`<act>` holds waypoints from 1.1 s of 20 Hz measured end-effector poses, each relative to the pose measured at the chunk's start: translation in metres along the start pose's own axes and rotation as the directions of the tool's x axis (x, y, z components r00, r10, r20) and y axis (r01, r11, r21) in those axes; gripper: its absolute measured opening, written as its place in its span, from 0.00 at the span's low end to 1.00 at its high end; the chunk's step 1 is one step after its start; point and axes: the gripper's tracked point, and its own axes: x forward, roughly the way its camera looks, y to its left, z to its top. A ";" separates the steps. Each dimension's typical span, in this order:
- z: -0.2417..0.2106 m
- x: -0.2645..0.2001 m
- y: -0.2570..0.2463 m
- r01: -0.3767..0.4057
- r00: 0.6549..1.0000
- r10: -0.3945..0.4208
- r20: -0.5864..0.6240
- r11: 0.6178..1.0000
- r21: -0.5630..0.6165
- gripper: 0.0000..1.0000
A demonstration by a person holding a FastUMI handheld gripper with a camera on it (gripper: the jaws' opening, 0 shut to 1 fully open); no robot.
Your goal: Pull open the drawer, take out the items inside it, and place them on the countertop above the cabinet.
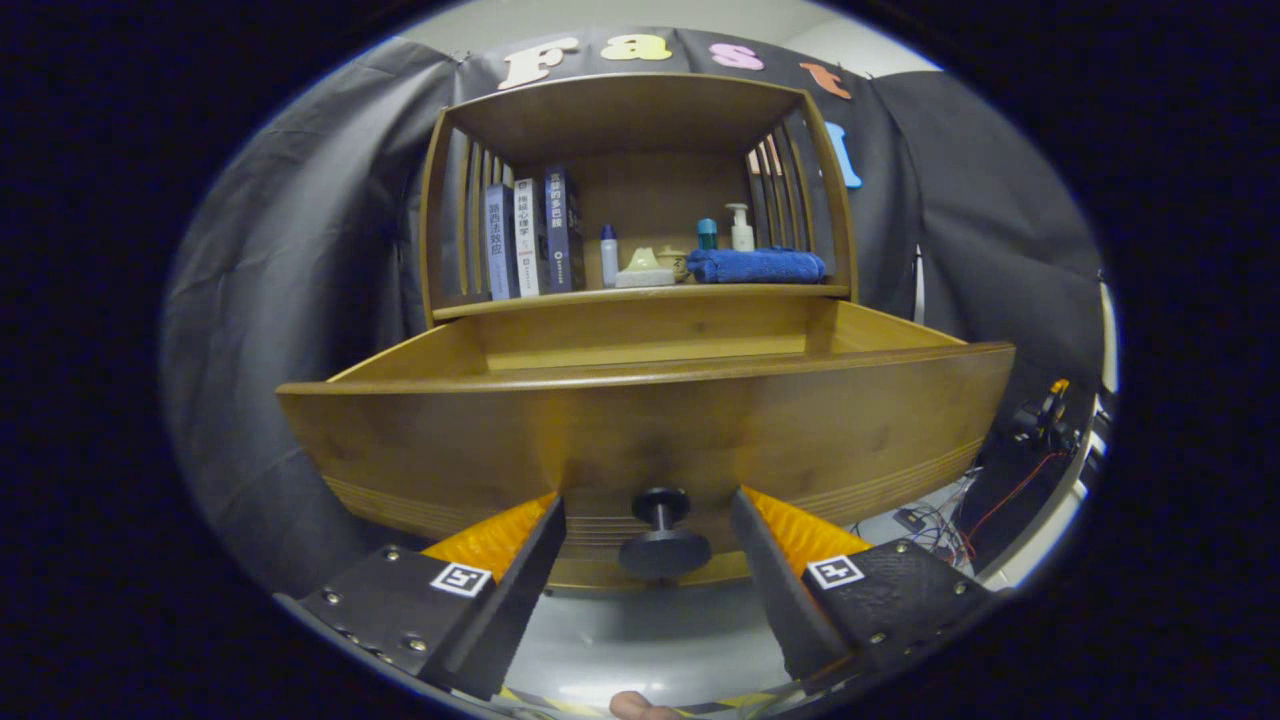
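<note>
Drawer (640,430) pulled well out from the wooden cabinet (640,180), front panel facing the tongs (648,545), knob (662,530) sitting between the 2 fingers. Tongs spread wide, touching nothing; gaps on both sides of the knob.

Drawer looks like solid wood: stiff, fairly heavy, probably smooth on its slides. Knob small, round and hard, with a narrow stem behind a broader cap; best held by closing behind the cap so the fingers cannot slip off forward. Glossy finish, so likely slippery under a loose pinch.

Inside of the drawer hidden behind the tall front panel; only the far inner walls show. Cannot tell what lies in it, nor how it would handle. Reaching in calls for lifting the tongs above the front edge and tipping down.

Counter (560,296) above the drawer already crowded: 3 books (528,240) upright at the left, a small bottle (609,256), a pale dish (645,270), a folded blue towel (756,265) with a pump bottle (740,228) behind it. Bare room mostly along the front edge. Slatted sides and the roof of the cabinet limit the approach. Loose cables (1000,500) beside the cabinet on the right, well apart from the tongs.
</note>
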 end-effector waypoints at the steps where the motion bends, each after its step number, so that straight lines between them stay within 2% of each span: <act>1: -0.001 0.001 0.001 -0.003 1.000 0.003 0.000 1.000 0.015 0.99; 10: 0.008 0.027 0.014 0.001 0.999 -0.001 0.053 1.000 0.008 0.99; 18: 0.024 0.073 0.018 0.002 0.998 -0.002 0.060 1.000 -0.009 0.99; 22: 0.038 0.104 0.023 0.016 0.994 -0.014 0.108 1.000 -0.019 0.99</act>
